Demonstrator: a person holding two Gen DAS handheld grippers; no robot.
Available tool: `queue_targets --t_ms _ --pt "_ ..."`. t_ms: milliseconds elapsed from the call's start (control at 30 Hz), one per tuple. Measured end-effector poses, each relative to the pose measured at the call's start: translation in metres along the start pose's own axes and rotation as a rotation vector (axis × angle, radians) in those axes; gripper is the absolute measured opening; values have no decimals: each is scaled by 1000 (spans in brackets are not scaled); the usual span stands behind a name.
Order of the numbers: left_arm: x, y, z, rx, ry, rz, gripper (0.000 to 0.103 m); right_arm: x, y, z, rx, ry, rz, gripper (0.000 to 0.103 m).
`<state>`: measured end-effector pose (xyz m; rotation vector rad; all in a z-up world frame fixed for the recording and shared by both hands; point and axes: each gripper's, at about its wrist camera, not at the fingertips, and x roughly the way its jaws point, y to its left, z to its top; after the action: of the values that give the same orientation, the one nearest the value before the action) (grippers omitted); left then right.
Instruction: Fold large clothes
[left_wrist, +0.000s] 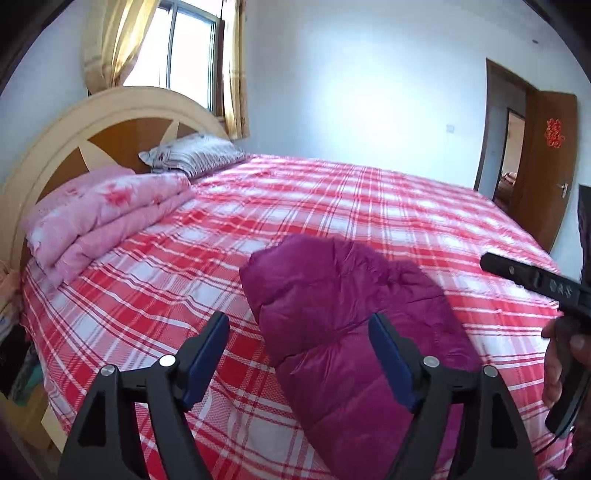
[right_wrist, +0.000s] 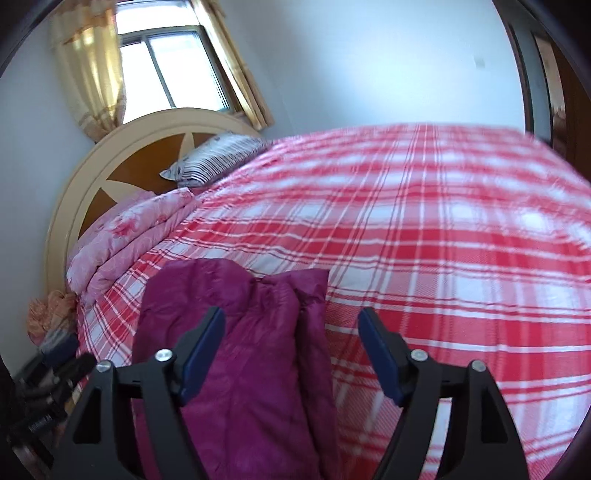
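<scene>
A magenta padded jacket (left_wrist: 354, 317) lies partly folded into a long bundle on the plaid bedsheet (left_wrist: 369, 206); the left gripper (left_wrist: 299, 354) and right gripper (right_wrist: 291, 350) hover above it, jaws wide and empty. The lengthwise fold looks done; next, probably, each gripper must pinch an end to double it over

Folded jacket (left_wrist: 354, 332) on bed (left_wrist: 369, 206), quilt (left_wrist: 107, 214) before headboard (left_wrist: 55, 155)

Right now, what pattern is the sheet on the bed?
Red and white plaid sheet, clearest in the left wrist view.
</scene>
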<state>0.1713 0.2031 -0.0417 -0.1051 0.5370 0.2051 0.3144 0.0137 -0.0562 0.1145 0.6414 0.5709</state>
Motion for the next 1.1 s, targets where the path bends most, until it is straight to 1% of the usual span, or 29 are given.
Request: queue_targets --t_ms 33,100,167,233,433,600,933,1033,1100 --pt "-4 1 1 0 -9 -7 81 -12 7 -3 -13 -22 0 88" --pt "-12 0 5 0 -21 -16 83 -24 17 -6 -34 -44 -1 89" --pt "-24 -3 9 3 -51 -31 83 -41 28 -10 -54 -69 -11 90" --pt "-31 -5 11 6 -65 -44 83 -54 34 -14 -57 -93 -12 95" --pt "-43 -6 16 7 -91 -83 83 -83 48 -20 -72 -129 -39 96" --pt "-47 -5 17 1 -100 -93 83 -96 54 -22 -74 -149 -47 96" --pt "-54 -5 19 -4 -111 -101 83 -111 68 -22 -117 -176 -49 97" --pt "-56 -6 19 0 -116 -104 83 -114 69 -25 -122 -180 -54 101" --pt "-56 -6 18 3 -115 -106 83 -115 69 -26 -123 -188 -53 102"
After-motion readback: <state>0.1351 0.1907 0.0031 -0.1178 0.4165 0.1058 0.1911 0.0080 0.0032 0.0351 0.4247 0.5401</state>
